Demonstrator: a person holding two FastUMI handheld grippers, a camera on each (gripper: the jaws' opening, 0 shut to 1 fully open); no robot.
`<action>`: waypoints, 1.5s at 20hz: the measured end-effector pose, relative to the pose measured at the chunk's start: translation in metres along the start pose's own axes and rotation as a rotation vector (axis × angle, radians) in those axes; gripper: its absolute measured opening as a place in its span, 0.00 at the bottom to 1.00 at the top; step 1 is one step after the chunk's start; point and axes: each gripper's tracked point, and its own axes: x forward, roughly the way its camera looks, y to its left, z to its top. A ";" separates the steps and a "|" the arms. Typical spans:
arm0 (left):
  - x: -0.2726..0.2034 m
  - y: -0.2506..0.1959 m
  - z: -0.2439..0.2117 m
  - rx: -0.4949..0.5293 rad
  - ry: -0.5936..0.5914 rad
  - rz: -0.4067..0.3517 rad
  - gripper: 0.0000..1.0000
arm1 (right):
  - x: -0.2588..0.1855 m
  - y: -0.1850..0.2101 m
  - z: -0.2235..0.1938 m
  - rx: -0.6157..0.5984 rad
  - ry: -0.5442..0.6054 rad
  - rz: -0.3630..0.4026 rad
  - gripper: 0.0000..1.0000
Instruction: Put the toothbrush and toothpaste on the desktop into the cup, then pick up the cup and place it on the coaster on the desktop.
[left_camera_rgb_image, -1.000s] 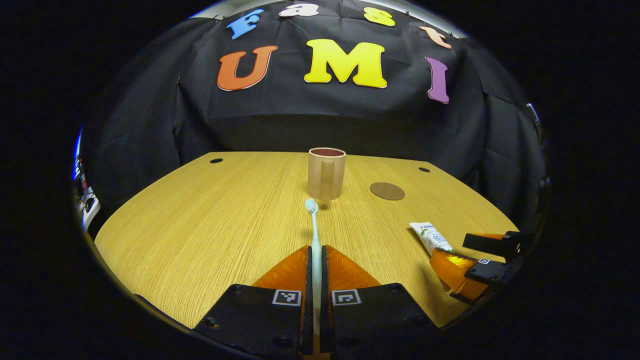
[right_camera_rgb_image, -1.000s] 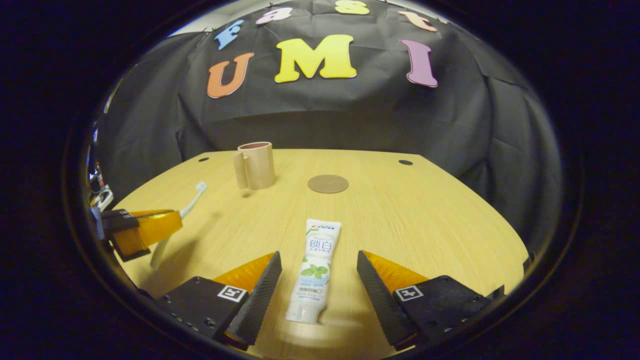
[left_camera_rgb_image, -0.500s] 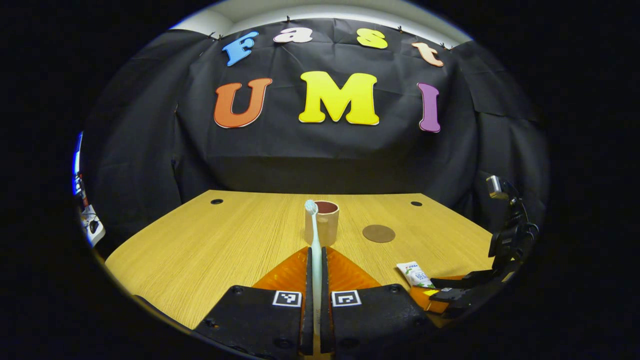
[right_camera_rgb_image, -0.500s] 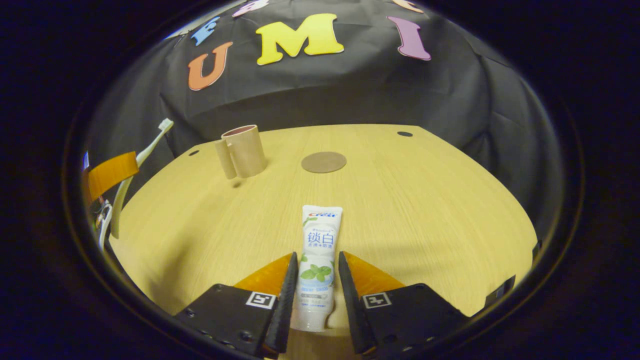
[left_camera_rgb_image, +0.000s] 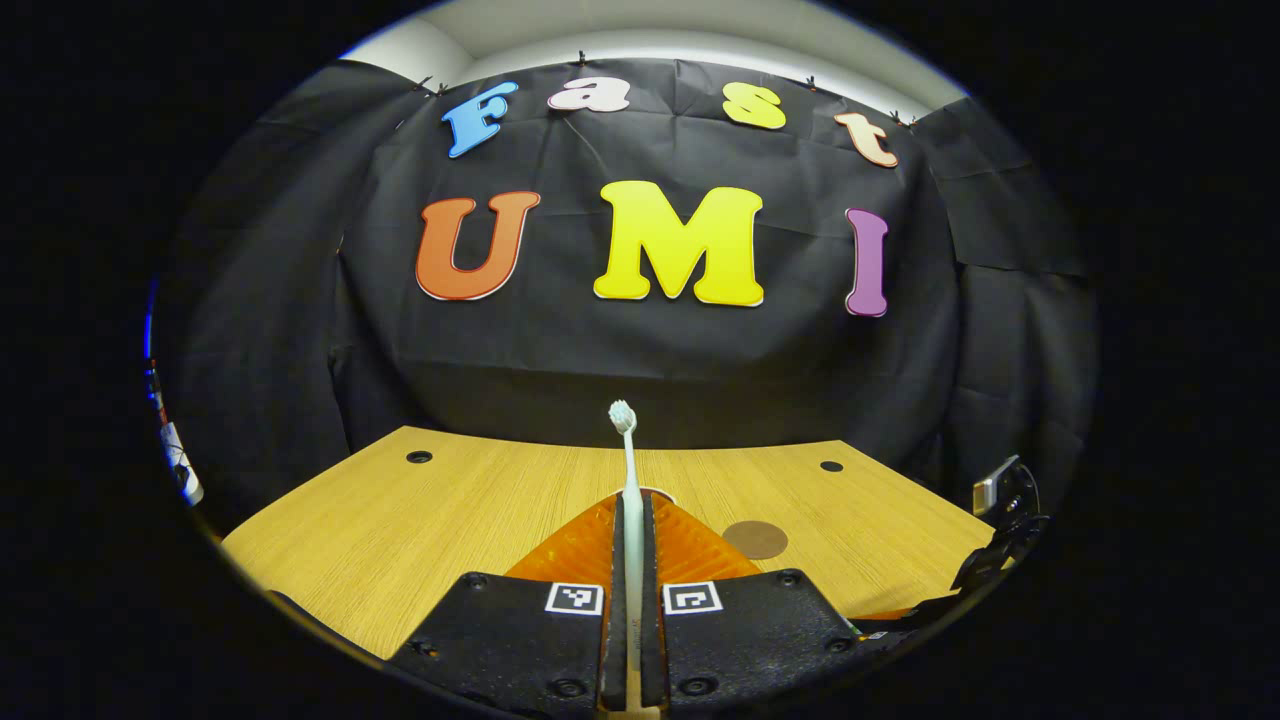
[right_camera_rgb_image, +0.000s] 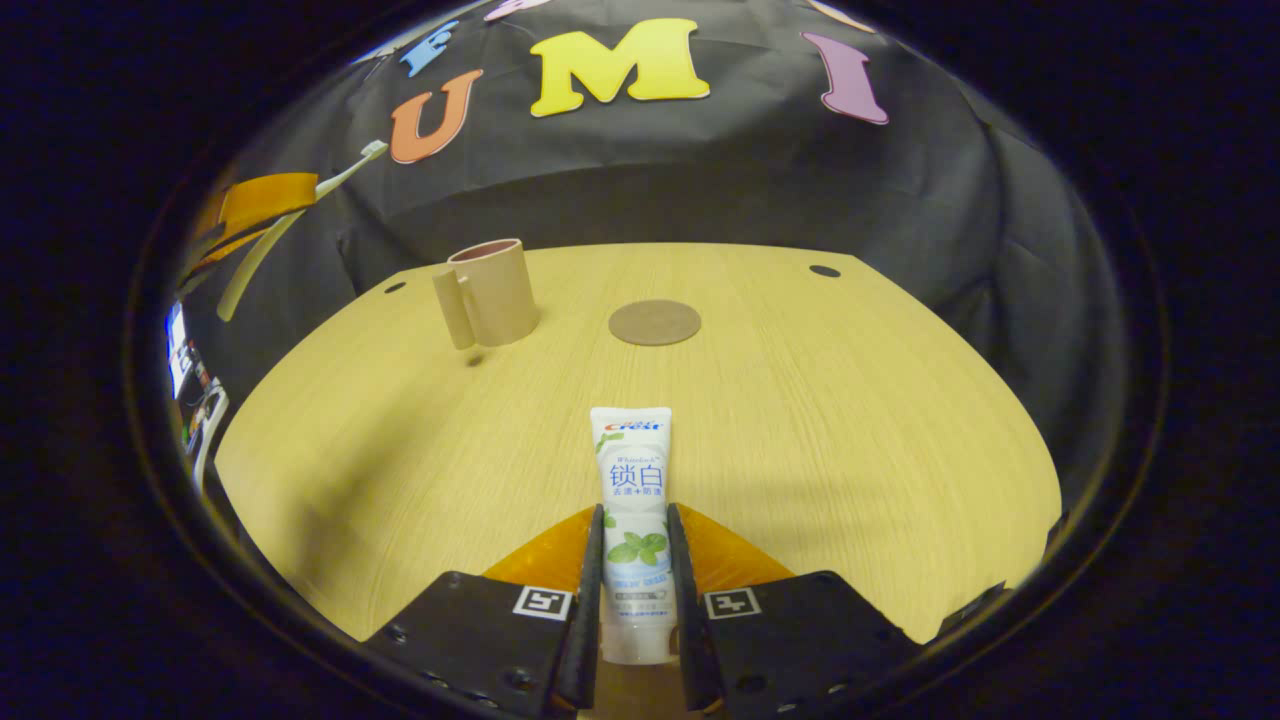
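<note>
My left gripper (left_camera_rgb_image: 632, 505) is shut on a white toothbrush (left_camera_rgb_image: 627, 450), which points away with its bristle head up against the black wall. Only a sliver of the tan cup's rim (left_camera_rgb_image: 657, 492) peeks over the fingers. In the right gripper view, the left gripper (right_camera_rgb_image: 290, 195) hangs high at the upper left with the toothbrush (right_camera_rgb_image: 262, 255) in it, well above the desk. My right gripper (right_camera_rgb_image: 634, 510) is shut on the lower half of the white toothpaste tube (right_camera_rgb_image: 630, 450), cap end toward the camera. The tan cup (right_camera_rgb_image: 490, 293) stands upright at the back left, handle toward me. The round brown coaster (right_camera_rgb_image: 654, 322) lies to its right.
The wooden desk (right_camera_rgb_image: 850, 420) has a curved front edge and small cable holes at the back (right_camera_rgb_image: 824, 271). The coaster (left_camera_rgb_image: 755, 539) shows right of the left gripper's fingers. Black cloth walls close the back and sides.
The right gripper went from open around the toothpaste to shut on it. The left gripper rose and tilted upward with the toothbrush, so the cup slipped behind its fingers.
</note>
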 end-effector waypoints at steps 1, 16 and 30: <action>0.006 0.000 0.002 0.004 -0.001 -0.001 0.08 | 0.000 -0.002 0.010 -0.009 -0.027 -0.006 0.33; 0.114 -0.003 -0.001 -0.039 0.034 -0.024 0.08 | -0.037 0.014 0.161 -0.024 -0.364 0.124 0.31; 0.195 0.005 0.005 0.015 -0.047 0.029 0.08 | 0.023 -0.022 0.164 0.033 -0.367 0.102 0.31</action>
